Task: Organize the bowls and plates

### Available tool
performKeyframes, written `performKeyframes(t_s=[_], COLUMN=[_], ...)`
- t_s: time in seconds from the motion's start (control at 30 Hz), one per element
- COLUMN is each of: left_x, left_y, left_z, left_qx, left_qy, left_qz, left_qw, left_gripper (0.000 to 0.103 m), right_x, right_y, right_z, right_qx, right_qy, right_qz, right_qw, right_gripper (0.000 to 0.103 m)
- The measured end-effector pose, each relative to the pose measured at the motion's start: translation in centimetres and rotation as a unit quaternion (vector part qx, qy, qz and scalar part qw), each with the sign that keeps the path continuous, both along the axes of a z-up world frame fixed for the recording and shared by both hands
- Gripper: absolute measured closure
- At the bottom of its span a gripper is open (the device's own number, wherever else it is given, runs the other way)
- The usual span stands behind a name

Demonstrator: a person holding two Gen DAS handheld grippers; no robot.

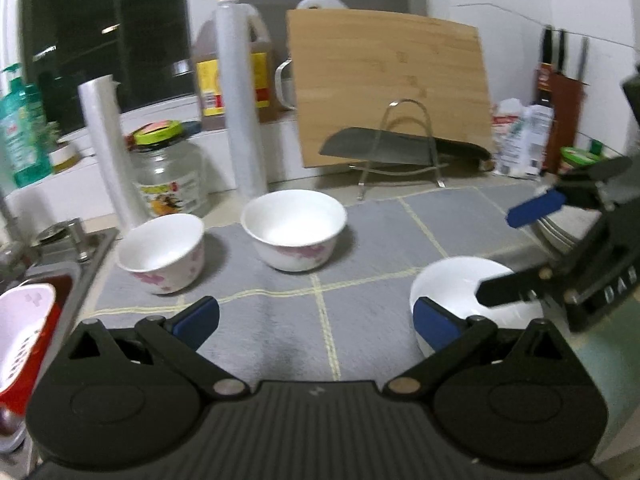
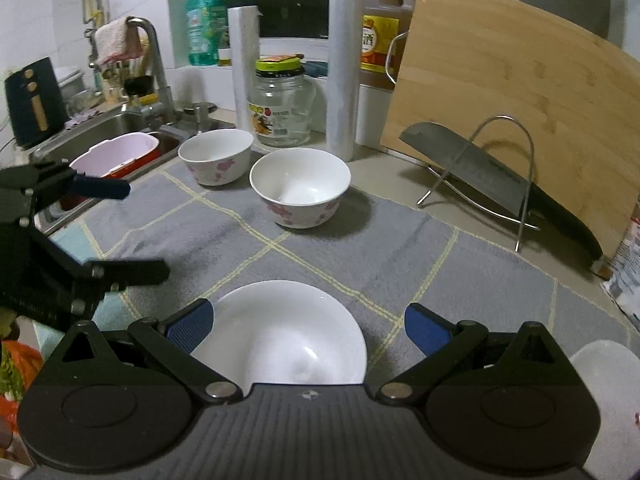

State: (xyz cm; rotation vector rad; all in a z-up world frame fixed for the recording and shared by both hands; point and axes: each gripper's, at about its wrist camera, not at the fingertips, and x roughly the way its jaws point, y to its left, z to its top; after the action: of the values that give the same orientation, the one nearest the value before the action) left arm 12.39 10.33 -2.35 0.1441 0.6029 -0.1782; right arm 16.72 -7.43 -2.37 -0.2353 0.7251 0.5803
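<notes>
At the far left the sink (image 2: 120,124) holds a pink tub (image 2: 116,152), with a towel (image 2: 118,42) draped over the tap (image 2: 154,60) behind it. Next to the sink, a grey checked mat (image 2: 320,248) covers the counter and carries the bowls. Near the mat's far left corner sits a flower-patterned bowl (image 2: 216,156), upright and empty; just to its right, a little nearer the camera and not touching it, stands a second, wider flowered bowl (image 2: 300,186). Behind them along the wall stand a glass jar with a green lid (image 2: 280,104), two rolls of plastic film (image 2: 344,60) and a brown oil jug (image 2: 382,36). The left gripper (image 1: 316,318) hangs over the mat's near edge with its blue pads wide apart and nothing between them. To its right, at the near edge of the mat, lies a plain white bowl (image 2: 280,340); the right gripper (image 2: 306,328) hovers directly above it, jaws spread as wide as they go, the left pad overlapping the rim in view while no pad presses on it. Further right, a cleaver (image 2: 492,178) leans in a wire rack (image 2: 504,176) against a bamboo cutting board (image 2: 500,72). At the near right corner a white plate (image 2: 608,392) is partly visible beside the gripper body.
</notes>
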Motion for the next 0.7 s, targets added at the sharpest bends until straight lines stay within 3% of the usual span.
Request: performKeyframes(t_s=[0.27, 0.43, 0.7], left_x=[1.2, 2.2, 6.1], left_y=[-0.8, -1.1, 0.0], left_z=[1.6, 2.9, 2.4], left_qx=[-0.017, -0.007, -0.005], left_qy=[0.022, 0.014, 0.031], left_qz=[0.039, 0.031, -0.004], left_qw=[0.9989, 0.9994, 0.9995], left_gripper=[0.001, 0.001, 0.001], right_x=[0.4, 0.6, 1.7], right_y=[-1.3, -1.4, 0.2], right_z=[0.4, 0.9, 0.8], right_qx=[0.015, 0.020, 0.016], right_qy=[-0.019, -0.027, -0.039], right_qz=[0.034, 0.036, 0.009], right_qw=[0.999, 0.999, 0.999], right_gripper=[0.000, 0.000, 0.000])
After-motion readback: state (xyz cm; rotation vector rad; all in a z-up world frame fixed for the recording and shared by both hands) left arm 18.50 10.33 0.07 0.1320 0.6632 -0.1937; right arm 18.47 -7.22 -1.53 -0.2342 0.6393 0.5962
